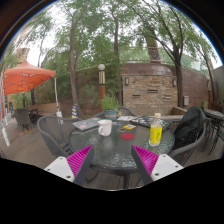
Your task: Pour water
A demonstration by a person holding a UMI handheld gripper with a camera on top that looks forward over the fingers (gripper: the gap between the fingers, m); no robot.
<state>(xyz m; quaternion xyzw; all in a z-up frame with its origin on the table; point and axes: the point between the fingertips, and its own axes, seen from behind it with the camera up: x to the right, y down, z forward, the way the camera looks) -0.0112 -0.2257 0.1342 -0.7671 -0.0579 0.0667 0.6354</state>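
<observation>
Jaws [111, 160] apart, empty, held short of round glass worktop [118, 148]. Yellow bottle [156, 131] upright on worktop beyond right pad; white cup [105, 127] near centre, well apart. Step — approach. Next, likely: advance, straddle bottle, clamp.

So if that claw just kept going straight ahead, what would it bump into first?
Probably the round glass table: the open claw points over its near edge. Farther along that line stands a white cup, though depth is hard to judge; the yellow bottle stands off to the side.
</observation>
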